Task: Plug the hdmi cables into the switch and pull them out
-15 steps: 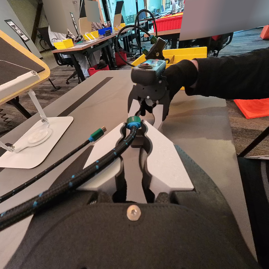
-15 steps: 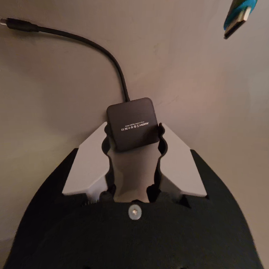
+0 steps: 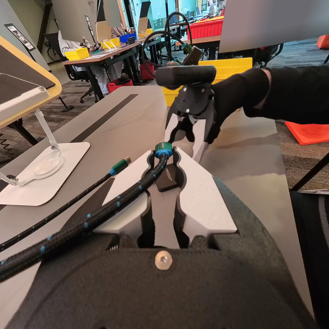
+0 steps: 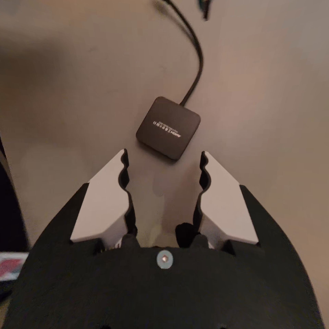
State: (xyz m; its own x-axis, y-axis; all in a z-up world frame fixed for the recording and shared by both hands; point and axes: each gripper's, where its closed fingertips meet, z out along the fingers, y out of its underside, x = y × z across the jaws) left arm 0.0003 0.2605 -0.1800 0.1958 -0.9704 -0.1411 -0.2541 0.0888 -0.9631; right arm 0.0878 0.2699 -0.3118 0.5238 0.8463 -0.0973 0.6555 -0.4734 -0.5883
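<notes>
Grey table around switch bare (right gripper jaws apart)

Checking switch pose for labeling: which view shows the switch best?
Right wrist view: the switch lies flat on the table, whole top face visible, its cord trailing away, clear of the open right gripper. Left wrist view shows only part of it between the left gripper's fingers, behind the held cable.
</notes>
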